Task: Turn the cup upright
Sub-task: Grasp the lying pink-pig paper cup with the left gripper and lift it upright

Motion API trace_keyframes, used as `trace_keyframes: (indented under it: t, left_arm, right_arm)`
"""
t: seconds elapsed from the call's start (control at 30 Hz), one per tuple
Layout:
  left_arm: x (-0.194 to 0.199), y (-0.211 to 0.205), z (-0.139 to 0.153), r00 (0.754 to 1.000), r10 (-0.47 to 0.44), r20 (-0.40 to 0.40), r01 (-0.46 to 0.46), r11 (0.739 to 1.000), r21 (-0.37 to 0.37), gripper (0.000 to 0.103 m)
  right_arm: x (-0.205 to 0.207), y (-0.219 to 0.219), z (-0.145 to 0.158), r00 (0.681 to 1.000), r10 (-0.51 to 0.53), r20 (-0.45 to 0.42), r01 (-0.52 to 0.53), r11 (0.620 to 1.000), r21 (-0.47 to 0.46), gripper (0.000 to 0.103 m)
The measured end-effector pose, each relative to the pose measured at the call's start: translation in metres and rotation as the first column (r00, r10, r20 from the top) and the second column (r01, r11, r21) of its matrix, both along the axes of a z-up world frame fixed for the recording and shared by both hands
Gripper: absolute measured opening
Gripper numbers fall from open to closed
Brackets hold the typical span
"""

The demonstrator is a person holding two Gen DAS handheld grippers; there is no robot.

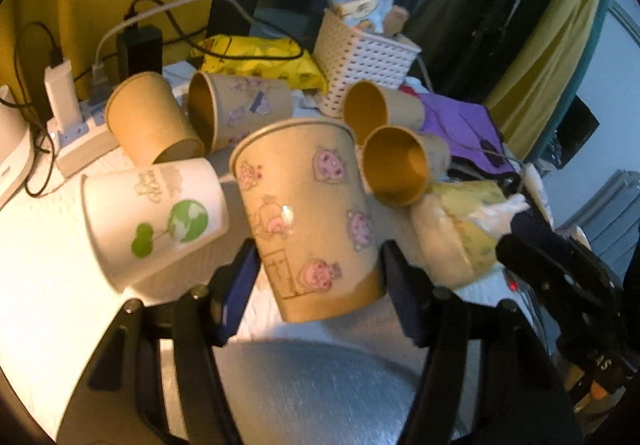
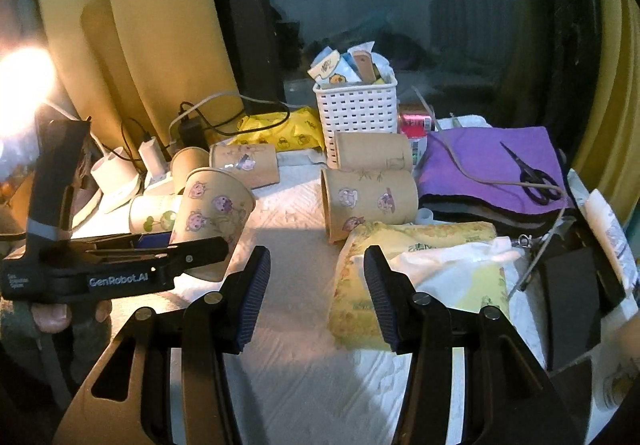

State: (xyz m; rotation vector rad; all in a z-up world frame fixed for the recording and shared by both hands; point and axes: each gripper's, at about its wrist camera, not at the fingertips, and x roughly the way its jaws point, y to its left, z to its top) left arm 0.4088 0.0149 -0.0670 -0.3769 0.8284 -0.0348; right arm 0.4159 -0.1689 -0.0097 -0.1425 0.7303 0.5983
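Left gripper (image 1: 320,273): fingers pinching pig-print cup (image 1: 308,213), mouth up, tilted, off the table (image 2: 288,345). Right gripper (image 2: 316,277): fingers spread, holding nothing.

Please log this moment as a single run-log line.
left gripper: shut on pig-print cup, rim up, tilted | right gripper: open, empty | other cups: on their sides

Warm, dim indoor light. Blown-out lamp glare (image 2: 24,73) at the right-wrist view's left edge; the left-wrist view overexposes the white table cover (image 1: 36,245) at left. Dark shadow falls across the near foreground. Strong fisheye bending with black vignette corners. White cup (image 1: 154,221) motion-blurred; dark window (image 2: 392,13) murky, noisy.
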Motion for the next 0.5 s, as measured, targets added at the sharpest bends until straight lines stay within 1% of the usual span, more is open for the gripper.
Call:
trace_keyframes:
  t: [0.17,0.23,0.43,0.47,0.5]
  left_arm:
    - [-0.032,-0.011,0.017,0.999,-0.021,0.043,0.019,0.999,0.04,0.063]
    - [-0.049,-0.017,0.025,0.997,-0.023,0.076,0.015,0.995,0.102,0.063]
    - [-0.098,-0.026,0.041,0.989,-0.045,0.139,0.021,0.985,0.169,0.063]
    - [-0.109,-0.028,0.044,0.987,-0.049,0.151,0.021,0.983,0.182,0.063]
    - [-0.116,-0.029,0.045,0.986,-0.053,0.158,0.022,0.982,0.189,0.063]
  right_arm:
    - [-0.021,0.0,0.013,1.0,0.005,0.017,-0.006,1.0,0.005,0.051]
    - [-0.032,0.001,0.018,1.0,0.01,0.025,-0.01,1.0,0.008,0.051]
    - [-0.065,0.003,0.032,0.999,0.019,0.04,-0.02,1.0,0.011,0.051]
    - [-0.072,0.003,0.034,0.999,0.022,0.041,-0.022,1.0,0.012,0.053]
    - [-0.078,0.003,0.036,0.999,0.025,0.043,-0.026,1.0,0.014,0.065]
